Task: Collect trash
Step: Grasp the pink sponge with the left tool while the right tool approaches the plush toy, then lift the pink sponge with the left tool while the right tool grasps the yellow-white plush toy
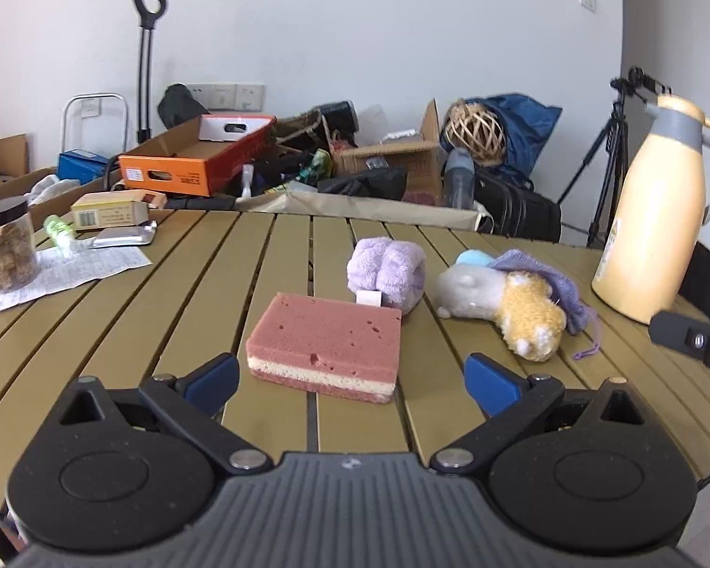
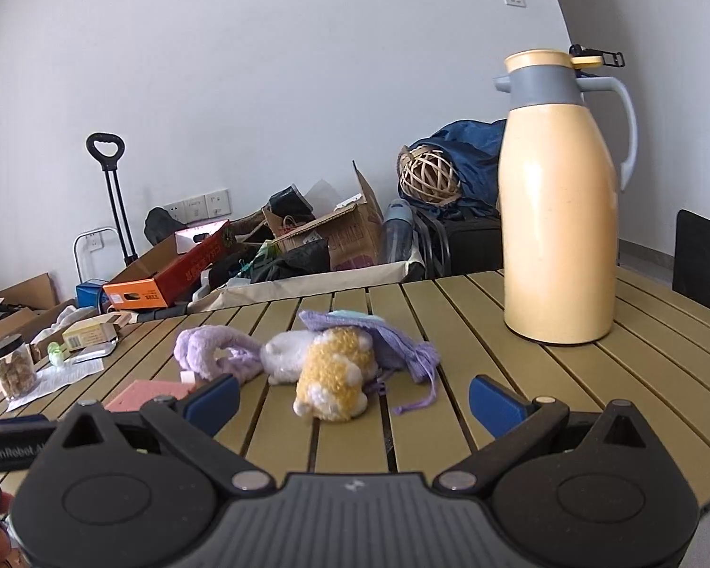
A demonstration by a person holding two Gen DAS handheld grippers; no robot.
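Both tools, left [image 1: 351, 381] and right [image 2: 353, 395], gape empty; sponge [image 1: 326, 346] lies crosswise.

Only 1 piece of text can be read: white letters "GenRobot.A", cut off at the end, on a black bar [image 2: 12, 445] at the left edge of the right wrist view. The orange box [image 1: 165, 174] carries dark print that is too blurred to read, as do the printed paper sheet [image 1: 71, 272] and the small yellow carton [image 1: 109, 210].
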